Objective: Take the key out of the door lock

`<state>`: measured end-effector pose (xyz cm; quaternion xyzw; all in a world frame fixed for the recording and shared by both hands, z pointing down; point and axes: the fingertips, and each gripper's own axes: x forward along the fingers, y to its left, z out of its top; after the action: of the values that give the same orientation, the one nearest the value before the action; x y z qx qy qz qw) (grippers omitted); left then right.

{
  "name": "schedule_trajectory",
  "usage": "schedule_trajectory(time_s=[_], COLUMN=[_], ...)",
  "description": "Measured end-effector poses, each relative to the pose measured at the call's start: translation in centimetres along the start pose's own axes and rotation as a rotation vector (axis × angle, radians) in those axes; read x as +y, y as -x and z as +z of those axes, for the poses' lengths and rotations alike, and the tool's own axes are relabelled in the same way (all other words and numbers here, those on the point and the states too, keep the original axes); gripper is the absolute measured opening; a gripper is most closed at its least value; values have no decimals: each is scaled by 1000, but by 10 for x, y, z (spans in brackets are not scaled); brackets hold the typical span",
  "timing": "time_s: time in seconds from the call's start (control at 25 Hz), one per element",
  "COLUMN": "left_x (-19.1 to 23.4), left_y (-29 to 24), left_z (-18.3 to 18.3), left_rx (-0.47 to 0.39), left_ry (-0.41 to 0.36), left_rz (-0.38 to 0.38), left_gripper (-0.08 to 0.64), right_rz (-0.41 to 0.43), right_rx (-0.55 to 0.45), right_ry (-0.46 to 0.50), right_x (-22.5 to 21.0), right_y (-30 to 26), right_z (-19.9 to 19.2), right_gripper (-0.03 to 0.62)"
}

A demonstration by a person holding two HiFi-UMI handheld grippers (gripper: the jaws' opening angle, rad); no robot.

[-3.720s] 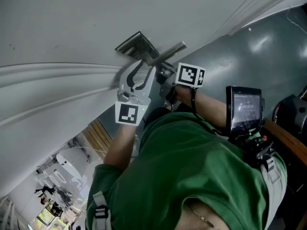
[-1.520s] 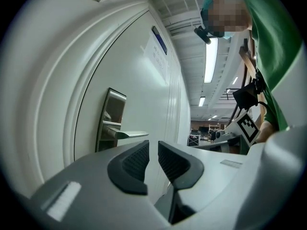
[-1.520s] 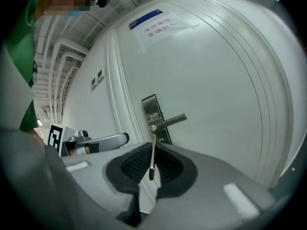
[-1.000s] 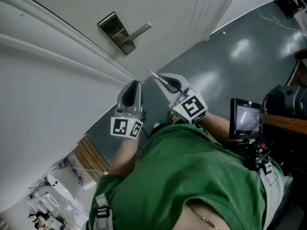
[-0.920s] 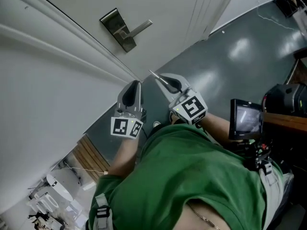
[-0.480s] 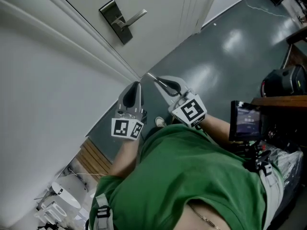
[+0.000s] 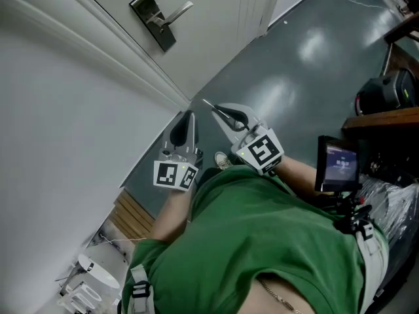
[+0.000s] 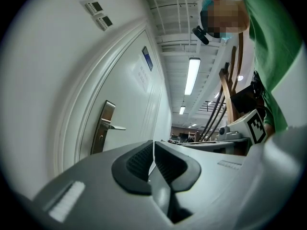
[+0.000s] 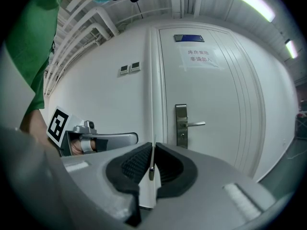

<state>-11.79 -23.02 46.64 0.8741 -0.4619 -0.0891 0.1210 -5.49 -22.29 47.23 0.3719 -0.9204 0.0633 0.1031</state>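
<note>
The steel lock plate [image 7: 152, 19] with its lever handle [image 7: 175, 12] sits on the white door [image 7: 216, 18], far above both grippers; I see no key in it. My right gripper [image 7: 221, 112] is shut on the thin silver key [image 7: 207, 103], whose tip pokes out past the jaws. In the right gripper view the key [image 9: 151, 166] stands edge-on between the pads, with the lock plate [image 9: 181, 125] well beyond. My left gripper [image 7: 186, 124] hangs beside it, jaws closing to a hairline slit with nothing between them. The lock plate [image 8: 102, 128] also shows in the left gripper view.
The white wall and door frame [image 7: 98, 51] run along the left. Dark grey floor [image 7: 308, 51] lies to the right. A small screen [image 7: 338, 164] is mounted at the person's side. A wooden table edge [image 7: 383, 118] and a black bag [image 7: 386, 87] are at far right.
Both grippers were at the lock 3.7 s ago and now hang well away from the door, the right one holding the key. In the last second the lock drifted up-left in view.
</note>
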Motion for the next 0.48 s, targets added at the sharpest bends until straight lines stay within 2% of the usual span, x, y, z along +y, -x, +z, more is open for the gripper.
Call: schedule_trajectory(time_s=[0.16,0.48], left_x=[-4,-4], left_y=[15,16], left_z=[1,-2], left_rx=[3,4], left_ry=[-2,13], left_rz=[-20,-22], left_gripper=[14,12], right_rz=[-7,-6], right_rx=[6,24], right_ry=[1,4], right_x=[16,19], right_y=[4,4], right_z=[-3,-7], right_gripper=[26,26])
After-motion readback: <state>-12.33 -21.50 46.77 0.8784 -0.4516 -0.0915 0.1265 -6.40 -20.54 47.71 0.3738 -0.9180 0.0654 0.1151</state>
